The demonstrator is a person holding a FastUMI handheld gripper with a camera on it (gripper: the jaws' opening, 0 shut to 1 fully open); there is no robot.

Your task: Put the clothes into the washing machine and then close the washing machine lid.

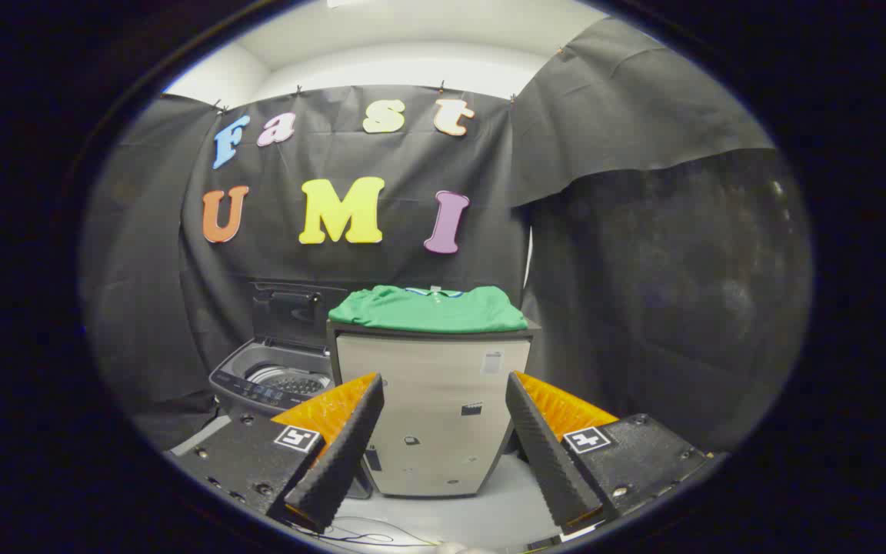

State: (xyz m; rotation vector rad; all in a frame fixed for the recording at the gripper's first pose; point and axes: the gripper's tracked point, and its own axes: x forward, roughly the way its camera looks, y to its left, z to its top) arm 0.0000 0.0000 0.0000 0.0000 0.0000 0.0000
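Note:
A folded green shirt (429, 308) lies on top of a tall beige cabinet (431, 408), well beyond my fingers. To the cabinet's left stands a grey top-loading washing machine (270, 381). Its dark lid (293, 312) is raised upright at the back, and the perforated drum shows inside. My gripper (443, 408) is open, fingers spread wide with nothing between them. It points at the cabinet's front from some distance.
Black cloth walls close the booth behind and on both sides. A pale floor (481, 512) runs from under my fingers to the cabinet's foot. A thin cable lies on the floor just below the fingers.

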